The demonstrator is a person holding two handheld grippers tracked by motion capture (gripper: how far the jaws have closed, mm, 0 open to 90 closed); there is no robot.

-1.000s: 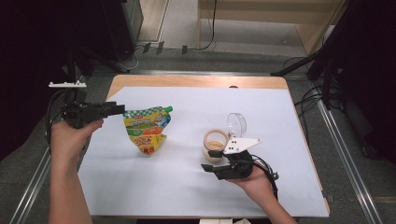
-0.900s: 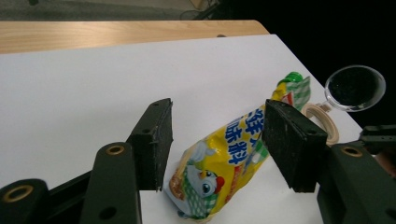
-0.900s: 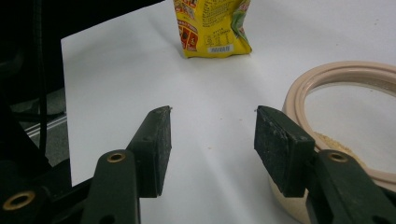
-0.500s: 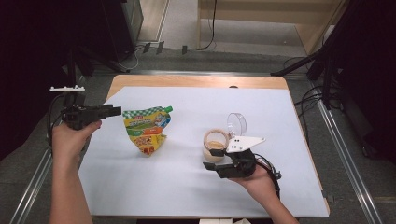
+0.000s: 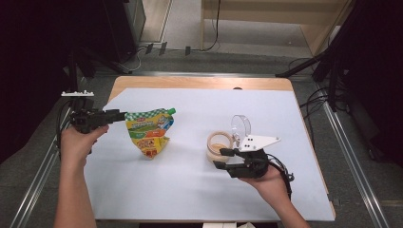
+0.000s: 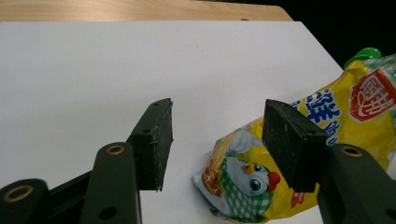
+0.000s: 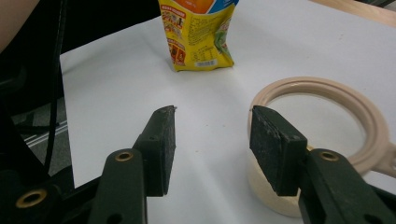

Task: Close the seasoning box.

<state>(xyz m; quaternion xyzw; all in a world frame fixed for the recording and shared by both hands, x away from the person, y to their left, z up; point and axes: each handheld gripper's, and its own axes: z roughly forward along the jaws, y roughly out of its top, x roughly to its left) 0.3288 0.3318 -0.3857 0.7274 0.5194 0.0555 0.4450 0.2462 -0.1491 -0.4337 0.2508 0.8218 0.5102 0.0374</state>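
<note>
Between the earlier high view and this one, little had moved: the left gripper [image 5: 118, 114] had drifted slightly outward from the pouch, and the right gripper [image 5: 221, 158] had kept its place beside the cup. The left gripper hung over the table's [image 5: 190, 199] nine o'clock edge, jaws spread apart and empty, pointing toward three o'clock at the pouch [image 5: 149, 130]. In the left gripper view the pouch [image 6: 299, 154] lay just beyond the right-hand jaw, apart from it, with bare white table ahead up to the wooden far edge.

That yellow spouted pouch lay flat on the white sheet left of centre, green cap [image 5: 171, 111] toward one o'clock, its printed bottom edge toward six.

The right gripper sat at about five o'clock from centre, jaws parted and holding nothing. In the right gripper view its right-hand jaw stood just beside the rim of the cream cup [image 7: 322, 140], close to or touching it; I cannot tell which. A clear lid [image 5: 241, 127] stood hinged upright at the cup's [image 5: 219, 145] far side.

Open white surface stretched toward twelve o'clock, three o'clock and along the near edge at six.
</note>
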